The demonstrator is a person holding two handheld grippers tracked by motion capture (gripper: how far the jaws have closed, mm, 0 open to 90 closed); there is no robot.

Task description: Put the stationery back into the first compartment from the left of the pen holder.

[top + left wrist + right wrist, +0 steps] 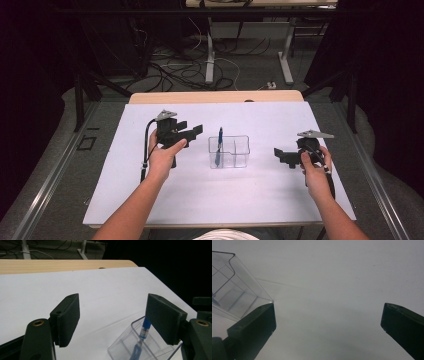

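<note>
A clear, hard-walled plastic organizer (229, 151), boxy and split into compartments, stands mid-counter on the smooth white sheet (220, 195). A blue pen (219, 146) stands upright in its left compartment. The left tool (196, 130) hovers at its nine o'clock, ribbed jaws wide; the right tool (278, 153), at three o'clock, also gapes, empty. Cables litter the grey floor (240, 70) beyond.

Pen (219, 145) upright in organizer's (235, 152) left compartment, mid-table (200, 200), between both grippers.

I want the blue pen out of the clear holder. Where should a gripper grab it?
Grip the pen by its upper end, which stands above the rim of the clear holder. Come from above: the walls block its lower part. The open left gripper looks nearest.
</note>
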